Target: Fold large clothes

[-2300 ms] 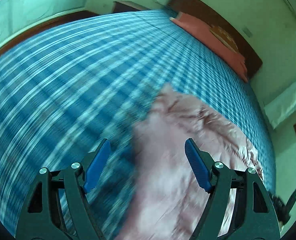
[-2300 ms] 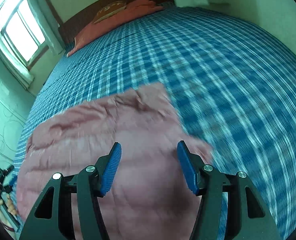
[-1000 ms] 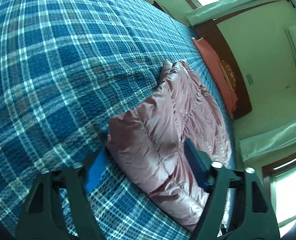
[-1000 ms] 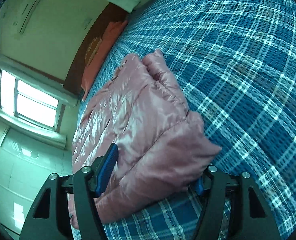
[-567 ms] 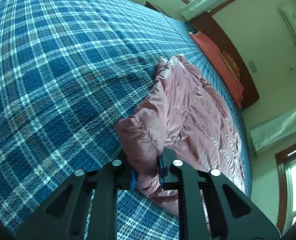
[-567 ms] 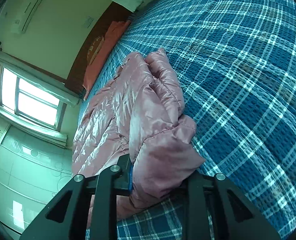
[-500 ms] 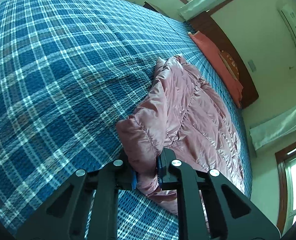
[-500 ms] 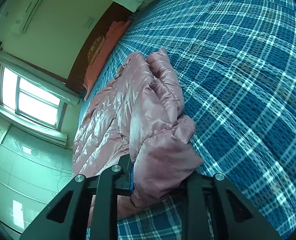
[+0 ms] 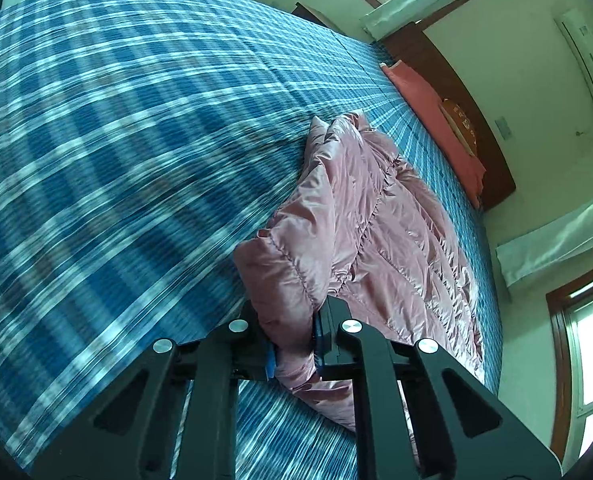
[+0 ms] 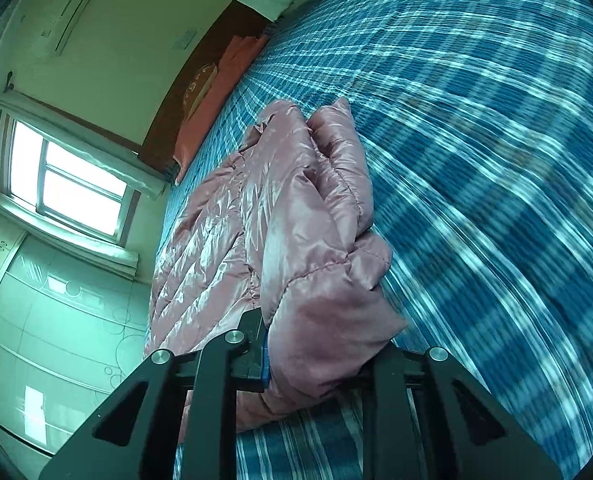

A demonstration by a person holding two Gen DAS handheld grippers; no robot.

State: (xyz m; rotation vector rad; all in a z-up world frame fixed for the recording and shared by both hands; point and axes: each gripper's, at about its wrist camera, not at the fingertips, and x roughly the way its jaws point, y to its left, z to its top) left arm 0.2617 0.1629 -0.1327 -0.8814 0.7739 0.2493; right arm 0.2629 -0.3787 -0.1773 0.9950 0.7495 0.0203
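On the bed with the blue-and-white plaid cover (image 9: 116, 140), we see a glossy dusty-pink quilted puffer jacket (image 9: 380, 236) lying along the right side in the left wrist view. Its shiny fabric is stitched in narrow channels and creased. Its near edge is bunched and raised off the cover, while the far part lies flat on it.

Our left hand-held gripper (image 9: 294, 346) is closed narrow on a near corner of the jacket, with the pink fabric pinched between its blue-padded black fingers. Our right hand-held gripper (image 10: 320, 364) grips another near corner, where a thick wad of matte pink lining bulges out and hides the right finger.

The left wrist view shows the jacket's long flat spread toward the far end, a salmon-red pillow (image 9: 432, 120) against a dark wooden headboard (image 9: 456, 92), and a wall-mounted air conditioner (image 9: 584, 60). The right wrist view shows instead the folded-over double layer of the jacket, a bright window (image 10: 68, 184) on the left, and pale patterned cabinet doors (image 10: 44, 320) below it. The plaid is motion-blurred in both views.
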